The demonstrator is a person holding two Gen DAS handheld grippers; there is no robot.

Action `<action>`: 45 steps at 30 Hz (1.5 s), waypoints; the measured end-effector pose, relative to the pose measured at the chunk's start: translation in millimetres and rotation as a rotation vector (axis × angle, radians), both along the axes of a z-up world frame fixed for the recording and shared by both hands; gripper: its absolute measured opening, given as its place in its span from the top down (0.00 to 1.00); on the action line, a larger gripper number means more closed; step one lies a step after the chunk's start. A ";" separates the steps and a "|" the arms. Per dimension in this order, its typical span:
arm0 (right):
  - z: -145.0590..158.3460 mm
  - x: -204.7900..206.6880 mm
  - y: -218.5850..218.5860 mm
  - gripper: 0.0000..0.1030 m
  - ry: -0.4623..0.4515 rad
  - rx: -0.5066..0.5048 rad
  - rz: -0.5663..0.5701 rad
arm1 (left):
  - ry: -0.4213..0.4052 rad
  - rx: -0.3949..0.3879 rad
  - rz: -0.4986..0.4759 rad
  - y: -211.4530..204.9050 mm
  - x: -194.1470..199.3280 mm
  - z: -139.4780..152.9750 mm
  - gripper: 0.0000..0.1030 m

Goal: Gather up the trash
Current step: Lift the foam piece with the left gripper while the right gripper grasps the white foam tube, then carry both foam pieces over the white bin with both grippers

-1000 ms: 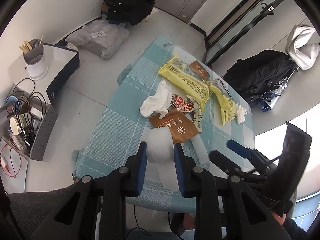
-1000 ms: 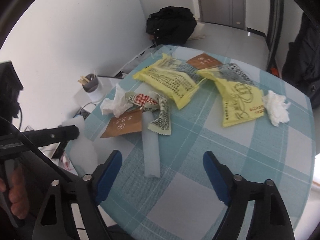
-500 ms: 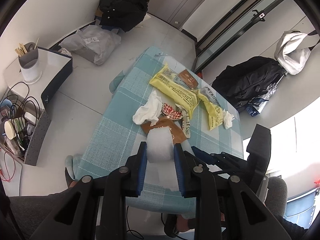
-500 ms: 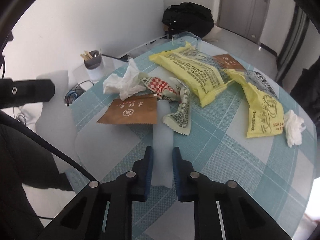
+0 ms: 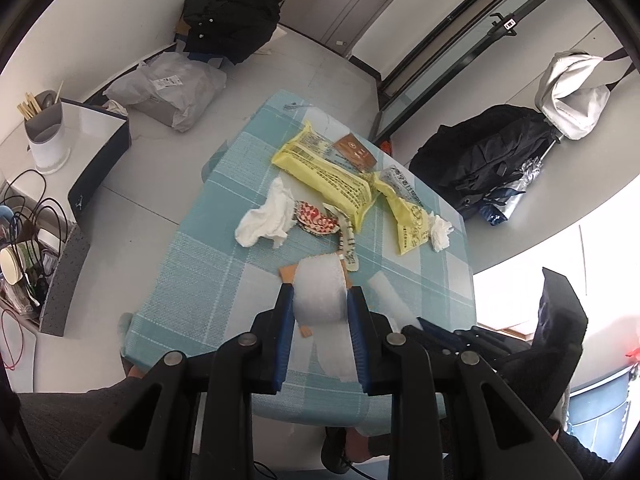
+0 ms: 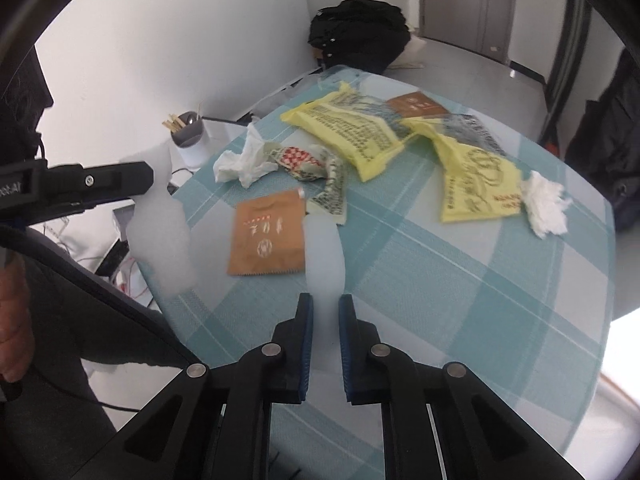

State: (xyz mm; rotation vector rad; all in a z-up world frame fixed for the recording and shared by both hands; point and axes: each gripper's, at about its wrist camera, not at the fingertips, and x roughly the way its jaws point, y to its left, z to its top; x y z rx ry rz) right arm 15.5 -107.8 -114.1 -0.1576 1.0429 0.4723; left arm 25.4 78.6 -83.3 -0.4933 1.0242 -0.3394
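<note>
Left wrist view looks down on a teal checked table (image 5: 208, 264) strewn with litter, and the left gripper (image 5: 320, 308) is clamped on a crumpled translucent white plastic bag (image 5: 320, 292), its blue pads pressing both sides of the bunched roll while a loose tail of the film hangs down between the fingers. Behind that roll a brown paper packet (image 5: 287, 273) peeks out on the cloth, and farther back lie a crumpled white tissue (image 5: 266, 220), a red-and-white checked wrapper (image 5: 314, 218), a long yellow wrapper (image 5: 328, 176), a second yellow wrapper (image 5: 406, 216), a small brown sachet (image 5: 356, 152) and a smaller white tissue wad (image 5: 440, 230) near the far right edge. Right wrist view shows the right gripper (image 6: 324, 316), whose jaws have just been closing, now pinched on a translucent white strip of plastic (image 6: 323, 256) that runs up from between the pads and lies just beside the brown paper packet (image 6: 266, 236), touching its right edge. At the left of this view the left gripper (image 6: 146, 178) holds its bag (image 6: 160, 224) off the table edge, and a bare hand (image 6: 12, 320) shows at the frame's border. A black bag (image 6: 360, 32) sits on the floor beyond the table, and a grey utensil cup (image 6: 190, 136) stands to the left.
</note>
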 end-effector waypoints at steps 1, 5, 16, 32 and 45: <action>3.2 -1.4 -4.6 0.89 -0.005 0.004 -0.011 | 0.000 0.000 -0.005 -2.6 -0.4 0.5 0.80; 17.5 -4.4 -29.6 0.89 -0.018 0.052 -0.062 | -0.008 -0.006 -0.030 -15.2 -2.4 6.7 0.80; 87.2 -22.8 -105.9 0.89 -0.165 0.168 -0.164 | -0.103 0.044 -0.128 -73.1 -3.1 48.3 0.80; 188.7 -52.3 -272.2 0.89 -0.402 0.169 -0.417 | -0.247 0.016 -0.346 -225.1 31.8 121.8 0.80; 119.5 -67.4 -405.1 0.89 -0.275 0.162 -0.679 | -0.172 0.033 -0.544 -367.5 63.9 76.3 0.80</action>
